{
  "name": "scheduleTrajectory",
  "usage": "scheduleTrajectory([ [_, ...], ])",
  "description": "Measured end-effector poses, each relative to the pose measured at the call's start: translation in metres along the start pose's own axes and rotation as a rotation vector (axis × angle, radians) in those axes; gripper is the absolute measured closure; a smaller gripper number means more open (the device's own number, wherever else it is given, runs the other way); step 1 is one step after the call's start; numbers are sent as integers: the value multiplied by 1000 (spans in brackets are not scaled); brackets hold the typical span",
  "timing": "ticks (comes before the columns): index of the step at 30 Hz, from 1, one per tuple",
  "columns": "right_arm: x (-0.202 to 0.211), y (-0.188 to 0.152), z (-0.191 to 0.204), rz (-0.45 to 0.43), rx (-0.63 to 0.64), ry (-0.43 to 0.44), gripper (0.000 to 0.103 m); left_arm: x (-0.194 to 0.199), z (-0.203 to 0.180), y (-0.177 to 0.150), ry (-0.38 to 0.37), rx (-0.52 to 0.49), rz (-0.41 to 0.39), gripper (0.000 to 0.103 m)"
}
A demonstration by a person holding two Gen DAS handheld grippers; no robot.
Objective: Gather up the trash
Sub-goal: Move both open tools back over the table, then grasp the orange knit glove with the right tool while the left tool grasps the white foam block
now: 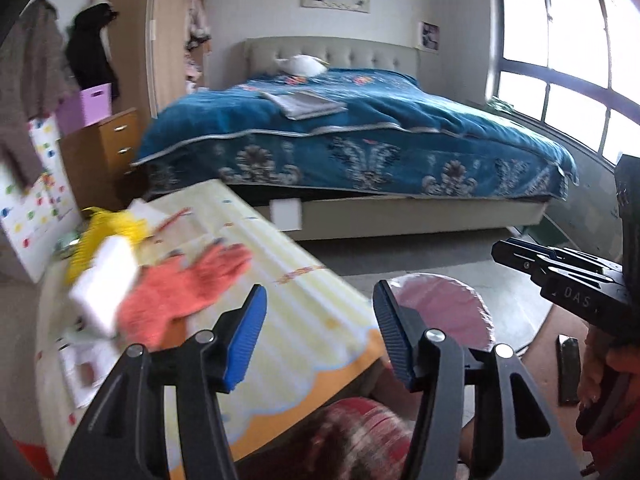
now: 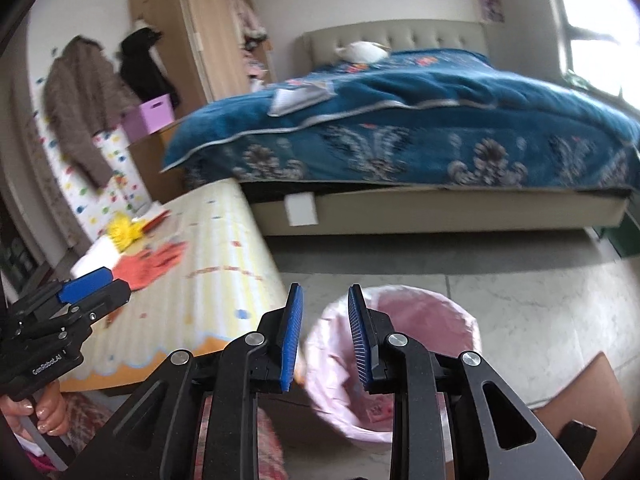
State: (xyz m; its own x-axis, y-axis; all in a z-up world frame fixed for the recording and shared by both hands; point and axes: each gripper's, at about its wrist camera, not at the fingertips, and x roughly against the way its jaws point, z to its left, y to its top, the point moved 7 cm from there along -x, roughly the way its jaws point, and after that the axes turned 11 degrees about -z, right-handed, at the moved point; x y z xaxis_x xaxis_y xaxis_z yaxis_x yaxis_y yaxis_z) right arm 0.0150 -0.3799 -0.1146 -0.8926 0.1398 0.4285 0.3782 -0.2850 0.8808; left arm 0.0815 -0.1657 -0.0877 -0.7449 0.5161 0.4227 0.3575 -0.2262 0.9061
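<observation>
Both grippers empty, jaws standing apart: left gripper (image 1: 320, 320) facing table (image 1: 304, 304) litter (orange glove (image 1: 180, 296) nearest), right gripper (image 2: 324, 336) hovering over pink-lined bin (image 2: 460, 320). Next probably needing grasp, then carry binward.

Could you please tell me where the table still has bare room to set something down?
The table is bare across its near half, between the orange glove and the edge by the pink-lined bin. The far left corner is crowded: yellow cloth, white block, papers and the glove.
</observation>
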Motion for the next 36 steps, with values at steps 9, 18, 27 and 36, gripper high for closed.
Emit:
scheduleTrajectory([
  [9, 2, 12, 95, -2, 130, 133, 76, 55, 89, -5, 198, 61, -40, 40],
  [18, -16, 9, 178, 28, 242, 252, 58, 81, 179, -33, 373, 186, -11, 32],
  [27, -61, -15, 240, 135, 280, 345, 51, 68, 211, -45, 405, 217, 23, 32],
  [36, -123, -39, 289, 223, 336, 376, 47, 43, 233, -56, 405, 240, 70, 32],
])
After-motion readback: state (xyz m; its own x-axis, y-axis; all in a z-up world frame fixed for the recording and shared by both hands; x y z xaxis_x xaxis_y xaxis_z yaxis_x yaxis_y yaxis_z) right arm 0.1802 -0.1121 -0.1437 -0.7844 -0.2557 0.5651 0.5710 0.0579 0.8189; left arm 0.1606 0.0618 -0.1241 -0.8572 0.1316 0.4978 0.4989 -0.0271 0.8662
